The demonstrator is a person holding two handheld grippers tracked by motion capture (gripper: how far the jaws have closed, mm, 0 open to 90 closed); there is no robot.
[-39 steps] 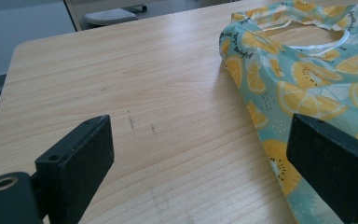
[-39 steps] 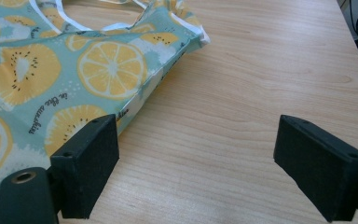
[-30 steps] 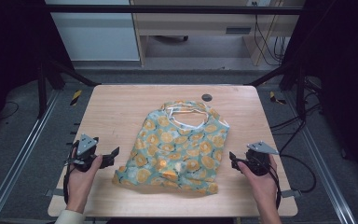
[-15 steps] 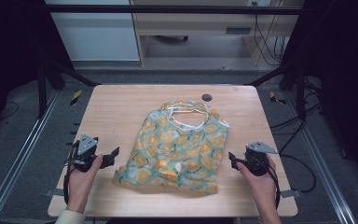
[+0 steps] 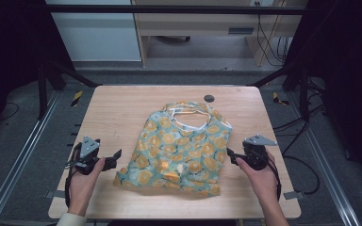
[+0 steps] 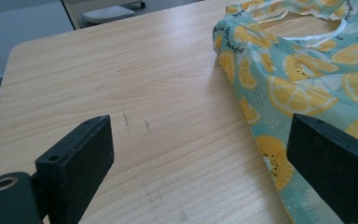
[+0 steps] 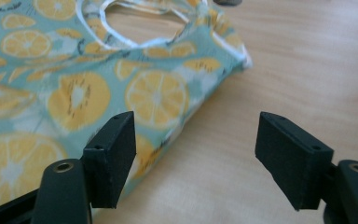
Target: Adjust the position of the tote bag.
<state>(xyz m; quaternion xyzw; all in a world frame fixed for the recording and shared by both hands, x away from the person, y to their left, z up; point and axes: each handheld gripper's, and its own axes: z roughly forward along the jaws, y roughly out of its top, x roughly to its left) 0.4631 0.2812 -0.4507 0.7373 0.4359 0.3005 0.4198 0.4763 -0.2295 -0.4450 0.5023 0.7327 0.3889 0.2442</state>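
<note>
A teal cloth bag printed with orange slices (image 5: 181, 150) lies flat in the middle of the wooden table (image 5: 118, 113), its white-edged handles toward the far side. My left gripper (image 5: 117, 154) sits at the bag's near-left corner, open, with bare wood between its jaws (image 6: 200, 163) and the bag's edge (image 6: 303, 79) under the right jaw. My right gripper (image 5: 229, 154) is at the bag's right edge, open (image 7: 198, 154). The bag (image 7: 74, 93) lies beneath its left jaw and bare table lies beneath its right one. Neither gripper holds anything.
A small dark round disc (image 5: 209, 98) sits on the table just beyond the bag's handles. Bare wood stretches left and far-left of the bag. Metal frame rails and cables run beside the table on the floor.
My right gripper has edged slightly forward and toward the bag's right edge. The left gripper and the bag look unchanged.
</note>
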